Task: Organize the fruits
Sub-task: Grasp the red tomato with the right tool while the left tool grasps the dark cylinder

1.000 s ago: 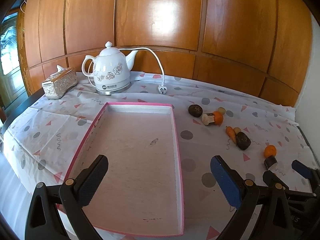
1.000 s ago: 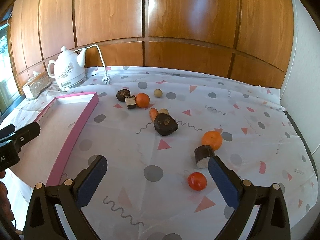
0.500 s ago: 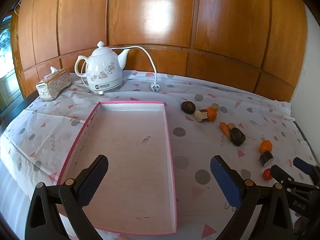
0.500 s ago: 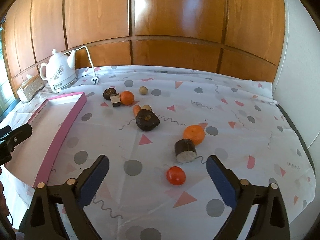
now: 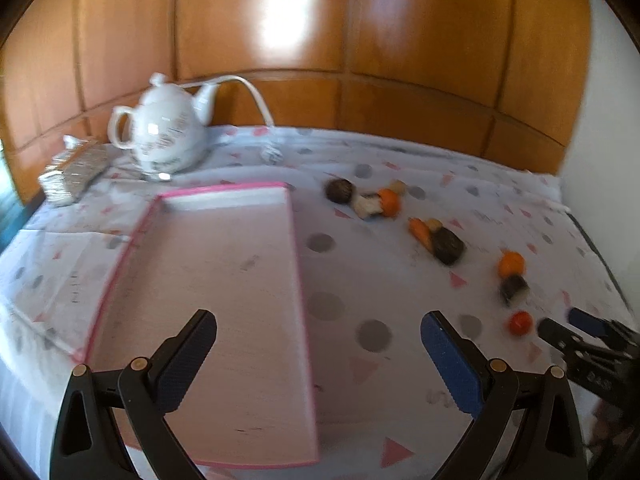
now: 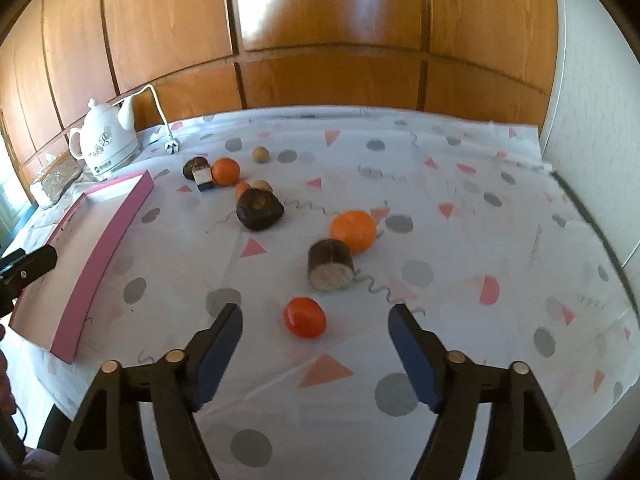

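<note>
A small red tomato (image 6: 305, 317) lies on the dotted cloth between the fingertips of my right gripper (image 6: 314, 314). Its jaws are closing, and the pads stand clear of the tomato on both sides. Just beyond are a dark cut piece (image 6: 330, 264) and an orange (image 6: 354, 230). Farther back lie a dark brown lump (image 6: 259, 210), a second orange (image 6: 226, 171) and a carrot (image 5: 420, 230). The pink tray (image 5: 224, 264) is empty. My left gripper (image 5: 318, 320) hangs open over the tray's right rim, holding nothing.
A white kettle (image 5: 168, 144) with its cord and plug (image 6: 173, 146) stands at the back left, beside a silver tissue box (image 5: 72, 172). Wood panelling closes the back. A white wall (image 6: 592, 100) bounds the right. The table's front edge is close below both grippers.
My right gripper has moved forward and down to the tomato, and its jaws have narrowed around it. The left gripper has drifted slightly right, still open over the tray.
</note>
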`<state>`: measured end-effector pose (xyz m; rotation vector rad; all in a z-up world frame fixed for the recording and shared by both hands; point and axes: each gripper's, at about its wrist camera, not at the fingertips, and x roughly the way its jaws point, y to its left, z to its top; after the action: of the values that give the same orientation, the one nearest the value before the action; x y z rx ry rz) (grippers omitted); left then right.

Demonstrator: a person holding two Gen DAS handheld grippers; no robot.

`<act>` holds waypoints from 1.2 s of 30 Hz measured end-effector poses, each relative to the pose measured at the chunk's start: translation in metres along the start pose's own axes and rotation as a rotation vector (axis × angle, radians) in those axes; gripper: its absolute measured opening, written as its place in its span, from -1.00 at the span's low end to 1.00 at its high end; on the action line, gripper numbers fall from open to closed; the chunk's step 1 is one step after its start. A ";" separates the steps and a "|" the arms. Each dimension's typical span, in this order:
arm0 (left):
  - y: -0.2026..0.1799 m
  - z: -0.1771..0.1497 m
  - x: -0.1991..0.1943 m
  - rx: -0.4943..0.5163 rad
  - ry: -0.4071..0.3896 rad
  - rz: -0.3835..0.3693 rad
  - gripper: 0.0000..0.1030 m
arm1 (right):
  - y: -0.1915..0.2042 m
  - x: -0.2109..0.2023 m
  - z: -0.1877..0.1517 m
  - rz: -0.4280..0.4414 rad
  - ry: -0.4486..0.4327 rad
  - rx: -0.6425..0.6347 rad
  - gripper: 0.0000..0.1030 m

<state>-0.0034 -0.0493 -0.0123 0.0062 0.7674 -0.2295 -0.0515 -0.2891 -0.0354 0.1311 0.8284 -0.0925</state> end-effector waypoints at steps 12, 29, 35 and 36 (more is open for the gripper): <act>-0.039 -0.001 0.027 0.136 0.112 -0.168 0.84 | -0.014 0.025 -0.007 0.065 0.075 -0.011 0.15; -0.116 0.027 0.073 0.212 0.233 -0.390 0.19 | -0.040 0.044 -0.003 -0.072 0.076 0.015 -0.47; -0.149 0.036 0.096 0.196 0.294 -0.454 0.19 | -0.055 0.045 -0.004 -0.094 0.067 0.042 -0.47; -0.154 0.037 0.100 0.190 0.306 -0.459 0.19 | -0.056 0.044 -0.004 -0.091 0.066 0.042 -0.47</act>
<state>0.0597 -0.2230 -0.0426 0.0465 1.0447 -0.7502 -0.0325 -0.3448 -0.0755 0.1365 0.8989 -0.1924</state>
